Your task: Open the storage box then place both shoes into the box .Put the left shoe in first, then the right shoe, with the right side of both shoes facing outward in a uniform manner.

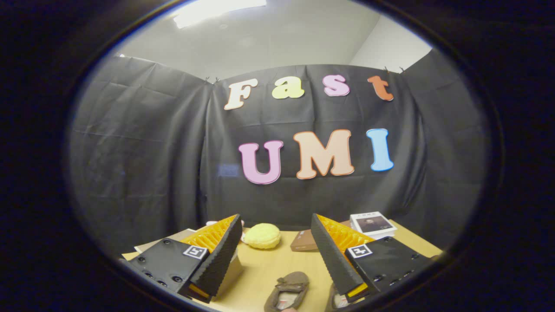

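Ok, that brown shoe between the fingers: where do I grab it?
Judging from here, take the shoe by the side wall at its opening, coming down from above. It lies sole-down on the table, mouth open upward, so one finger can go inside and one outside. The gripper is open above it.

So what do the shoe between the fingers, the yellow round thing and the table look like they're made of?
The brown shoe, lying between the open gripper's fingers, looks like matte suede or soft fabric, with no shine; a pale insole shows inside. The yellow lump beyond the fingers has a crackled, dull surface, probably foam or plush, like a toy bun. The table looks like light wood or laminate, smooth with a soft sheen.
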A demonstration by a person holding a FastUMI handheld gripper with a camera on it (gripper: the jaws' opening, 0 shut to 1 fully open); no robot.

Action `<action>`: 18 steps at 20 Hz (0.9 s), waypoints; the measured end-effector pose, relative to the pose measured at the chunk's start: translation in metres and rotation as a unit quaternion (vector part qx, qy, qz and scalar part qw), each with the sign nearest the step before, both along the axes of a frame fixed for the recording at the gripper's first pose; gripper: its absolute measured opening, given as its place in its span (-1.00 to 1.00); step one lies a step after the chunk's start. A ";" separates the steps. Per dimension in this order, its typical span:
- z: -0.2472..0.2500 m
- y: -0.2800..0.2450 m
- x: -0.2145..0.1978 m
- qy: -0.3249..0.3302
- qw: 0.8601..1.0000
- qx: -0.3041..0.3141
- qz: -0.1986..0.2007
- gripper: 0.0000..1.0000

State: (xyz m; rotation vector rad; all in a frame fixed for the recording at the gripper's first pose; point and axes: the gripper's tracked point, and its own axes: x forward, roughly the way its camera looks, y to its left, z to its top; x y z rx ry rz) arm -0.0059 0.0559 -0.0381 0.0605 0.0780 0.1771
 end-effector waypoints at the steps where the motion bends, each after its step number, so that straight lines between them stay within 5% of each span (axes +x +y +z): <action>1: -0.006 0.010 -0.001 0.008 1.000 0.008 0.013 0.99; 5: -0.036 0.044 -0.007 0.054 0.995 0.065 0.060 0.98; 9: -0.073 0.076 -0.018 0.131 0.971 0.167 0.108 0.96; 18: -0.149 0.103 -0.029 0.285 0.866 0.393 0.119 0.98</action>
